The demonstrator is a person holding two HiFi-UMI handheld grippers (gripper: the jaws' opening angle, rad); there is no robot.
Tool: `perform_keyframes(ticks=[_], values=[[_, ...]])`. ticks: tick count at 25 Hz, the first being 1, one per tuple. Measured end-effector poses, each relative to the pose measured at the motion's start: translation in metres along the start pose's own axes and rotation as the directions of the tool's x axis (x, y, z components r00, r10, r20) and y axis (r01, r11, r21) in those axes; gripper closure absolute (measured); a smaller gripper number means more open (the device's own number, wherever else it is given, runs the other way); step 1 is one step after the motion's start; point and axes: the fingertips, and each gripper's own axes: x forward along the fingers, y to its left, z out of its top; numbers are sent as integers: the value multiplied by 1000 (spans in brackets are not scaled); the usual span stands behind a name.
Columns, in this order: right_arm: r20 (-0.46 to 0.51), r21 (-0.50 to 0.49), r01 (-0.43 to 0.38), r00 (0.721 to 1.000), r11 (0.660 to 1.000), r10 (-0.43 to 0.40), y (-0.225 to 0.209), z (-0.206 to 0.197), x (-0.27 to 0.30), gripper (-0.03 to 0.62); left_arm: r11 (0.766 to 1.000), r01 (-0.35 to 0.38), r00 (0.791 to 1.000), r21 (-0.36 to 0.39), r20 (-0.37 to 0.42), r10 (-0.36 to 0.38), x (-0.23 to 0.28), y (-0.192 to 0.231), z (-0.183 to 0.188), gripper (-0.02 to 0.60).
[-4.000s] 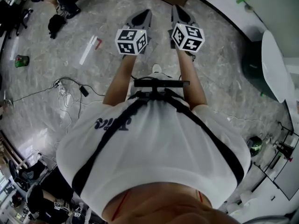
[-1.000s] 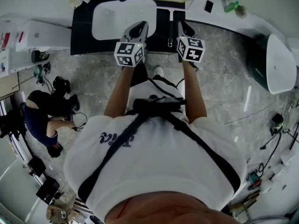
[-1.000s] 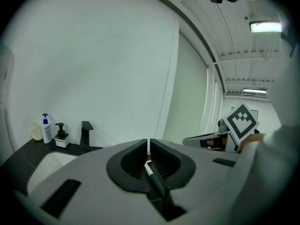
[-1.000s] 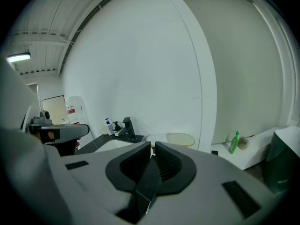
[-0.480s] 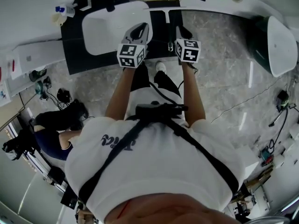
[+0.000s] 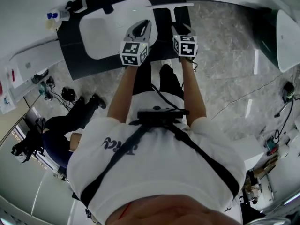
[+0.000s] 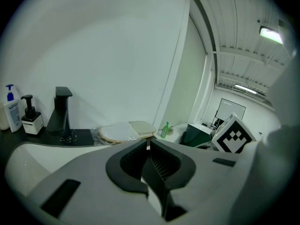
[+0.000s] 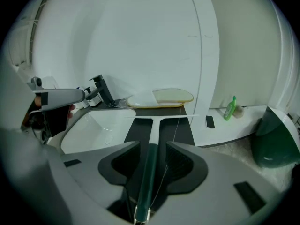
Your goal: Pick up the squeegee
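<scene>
The squeegee (image 8: 150,170) has a white blade, a white neck and a dark green handle. It lies on the dark counter (image 6: 161,20) to the right of the sink, blade (image 6: 169,5) toward the wall. My right gripper (image 8: 152,146) is over it and its jaws are opening; the handle runs between them with a gap on each side. In the head view the right gripper (image 6: 180,28) is just behind the handle. My left gripper (image 7: 148,146) is shut on nothing and hangs over the sink's near edge (image 6: 142,27).
A white sink basin (image 6: 110,25) fills the counter's left, with a black faucet (image 7: 61,111) and two soap bottles (image 7: 11,109) behind it. Wrapped round plates (image 8: 159,97), a green bottle (image 8: 229,108) and a dark green bin (image 8: 274,142) are at the right. A person (image 6: 70,125) crouches on the floor at left.
The head view has swung from bare floor to the sink counter. Both grippers have sunk toward the counter, the right one coming down over the squeegee's handle.
</scene>
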Motion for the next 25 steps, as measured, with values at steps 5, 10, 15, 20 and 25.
perform_keyframes(ticks=[5,10,15,20,25], values=[[-17,4,42,999,999,-42,-2,-7,29,444,1000,3,1000,-13,-29,-3,6,12,-14,568],[-22,12,109,994,994,-109,-9,-15,48,445,1000,2,999,-26,-47,-3,5,20,-22,568],[-45,7,145,989,989,-144,-7,-19,54,447,999,3,999,-36,-51,-4,3,23,-23,568],[-30,21,167,986,986,-166,-7,-19,56,490,999,14,999,-40,-44,-16,3,19,-19,568],[22,25,169,985,985,-170,-6,-8,46,491,999,10,1000,-49,-23,-11,-2,18,-10,568]])
